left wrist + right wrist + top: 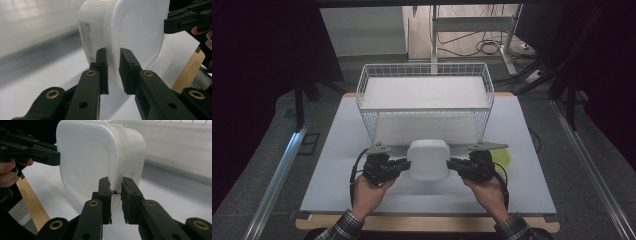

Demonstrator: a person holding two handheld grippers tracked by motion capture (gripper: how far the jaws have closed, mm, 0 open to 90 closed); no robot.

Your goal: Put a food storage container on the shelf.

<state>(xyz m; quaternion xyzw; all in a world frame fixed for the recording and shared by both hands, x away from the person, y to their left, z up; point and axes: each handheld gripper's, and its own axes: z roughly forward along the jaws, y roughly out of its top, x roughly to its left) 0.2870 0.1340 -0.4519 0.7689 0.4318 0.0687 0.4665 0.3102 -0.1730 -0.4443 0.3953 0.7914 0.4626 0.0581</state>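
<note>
A white, rounded-square plastic container with a lid (428, 160) is in front of the wire basket, held from both sides. My left gripper (404, 164) is shut on its left rim. In the left gripper view the two black jaws (113, 56) pinch the lid's edge, and a printed label shows on the container (130, 32) wall. My right gripper (452, 164) is shut on the opposite rim. In the right gripper view its jaws (115, 185) clamp the edge of the container (92, 162). Whether the container rests on the table I cannot tell.
A white wire basket (427, 109) stands on the pale table (342, 165) just behind the container. A yellow-green object (505, 159) lies on the table by the right gripper. Free table surface lies to the left and right of the hands.
</note>
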